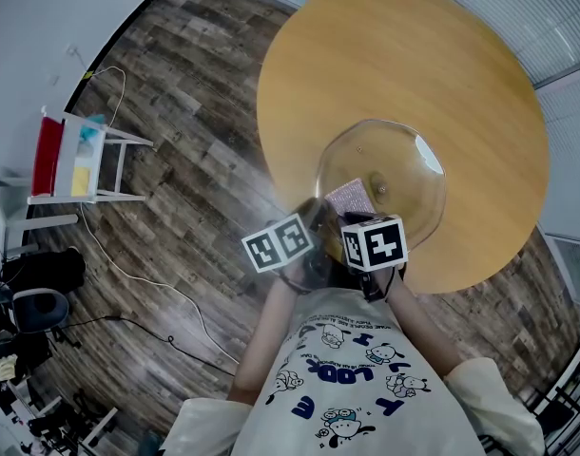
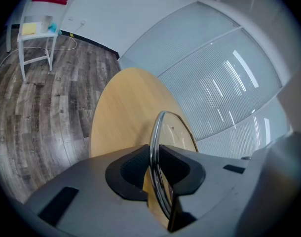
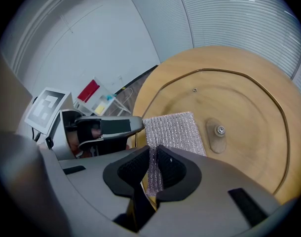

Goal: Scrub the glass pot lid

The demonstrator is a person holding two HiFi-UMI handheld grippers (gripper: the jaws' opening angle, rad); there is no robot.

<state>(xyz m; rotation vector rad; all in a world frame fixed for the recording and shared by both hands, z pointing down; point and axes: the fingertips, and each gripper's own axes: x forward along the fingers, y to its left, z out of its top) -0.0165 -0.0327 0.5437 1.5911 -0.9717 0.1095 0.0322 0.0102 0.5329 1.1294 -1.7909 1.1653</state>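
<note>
On plank floor [image 1: 195,84], table [image 1: 395,55] beneath lid [image 1: 390,155]

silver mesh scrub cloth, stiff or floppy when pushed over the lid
Probably floppy: the silvery mesh scrub cloth lies flat against the round glass pot lid beyond the right tongs. Likely light, and its woven texture should drag rather than slide.

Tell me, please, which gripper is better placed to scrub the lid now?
Right. The right gripper is shut on the pad, which lies on the lid. The left gripper clamps the lid's rim, so it should probably only steady it.
</note>
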